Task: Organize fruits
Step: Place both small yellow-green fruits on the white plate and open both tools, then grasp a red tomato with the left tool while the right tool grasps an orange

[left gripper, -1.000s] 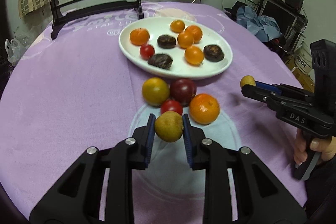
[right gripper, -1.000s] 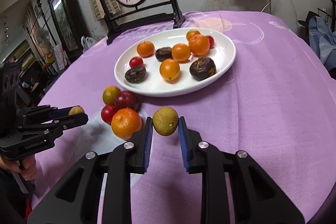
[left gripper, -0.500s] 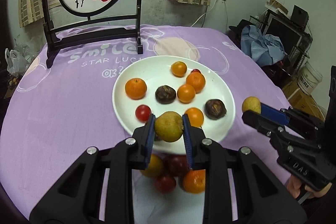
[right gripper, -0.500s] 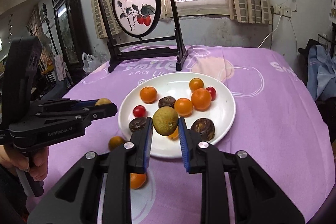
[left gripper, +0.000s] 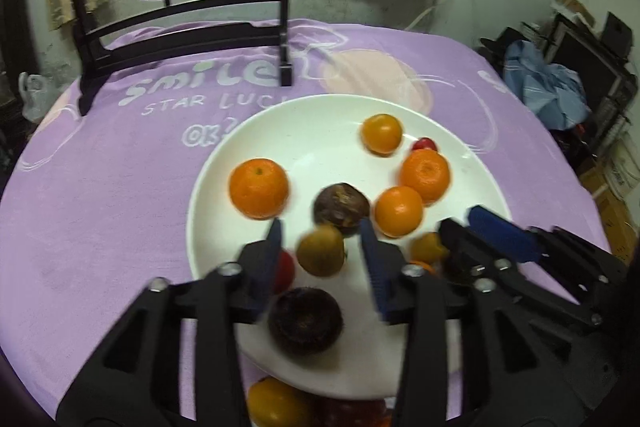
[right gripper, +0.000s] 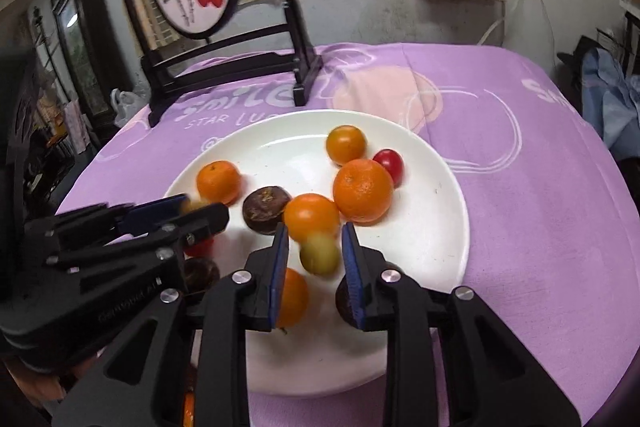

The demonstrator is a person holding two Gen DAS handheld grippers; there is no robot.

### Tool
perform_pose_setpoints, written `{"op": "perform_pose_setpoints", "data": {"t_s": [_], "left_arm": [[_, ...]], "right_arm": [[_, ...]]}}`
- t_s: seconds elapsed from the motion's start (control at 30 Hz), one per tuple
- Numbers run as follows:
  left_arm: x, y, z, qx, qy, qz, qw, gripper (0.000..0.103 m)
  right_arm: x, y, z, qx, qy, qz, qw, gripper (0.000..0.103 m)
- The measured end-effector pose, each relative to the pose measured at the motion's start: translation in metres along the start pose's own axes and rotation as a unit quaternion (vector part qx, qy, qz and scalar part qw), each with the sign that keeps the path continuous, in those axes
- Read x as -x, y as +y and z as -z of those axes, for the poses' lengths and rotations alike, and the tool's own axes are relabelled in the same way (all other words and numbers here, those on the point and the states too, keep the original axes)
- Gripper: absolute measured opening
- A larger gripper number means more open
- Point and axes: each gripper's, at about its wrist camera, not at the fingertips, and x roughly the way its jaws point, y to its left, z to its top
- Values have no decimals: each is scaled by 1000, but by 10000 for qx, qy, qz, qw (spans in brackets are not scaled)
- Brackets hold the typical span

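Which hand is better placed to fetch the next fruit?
Left. The left claw has just been opening, a brown fruit loose between its jaws over the plate. The right claw looks shut on its green fruit.

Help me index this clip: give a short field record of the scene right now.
plate: white, on purple cloth; holds orange, red and dark fruits
left hand-held gripper: over plate, jaws have just been opening; yellow-green left fruit loose between them
right hand-held gripper: over plate, nearly closed on blurred right fruit
off plate: loose fruits at near rim
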Motion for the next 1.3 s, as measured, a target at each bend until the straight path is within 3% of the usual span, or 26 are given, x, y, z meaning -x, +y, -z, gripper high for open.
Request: {"op": "perform_pose_setpoints", "data": {"t_s": [0.03,0.1,0.33,0.53,0.6,0.67,0.97,1.3], "left_arm": [[1,1,1,21,-79,-84,9999,71],[9,6,5,46,-244,35,9997,81],[33,22,26,175,-222,140,9995,81],[56,39,57,506,-205,237,9982,81],[63,45,66,584,-188,294,9977,81],[68,48,73,574,-196,259,9978,81],[69,68,104,284,-152,-137,9994,81],[66,70,105,283,17,129,9995,81]], "right_arm": [[2,-4,1,-86,-9,-55,9999,28],[8,-12,6,-256,4,-285,9993,28],[40,-16,22,-281,-51,-455,9986,29],[61,2,45,105,88,-457,9989,30],[65,9,54,223,222,-475,9984,38],[71,19,67,384,237,-558,9974,59],[73,58,100,880,515,-500,9935,59],[47,80,112,1231,835,-459,9878,59]]}}
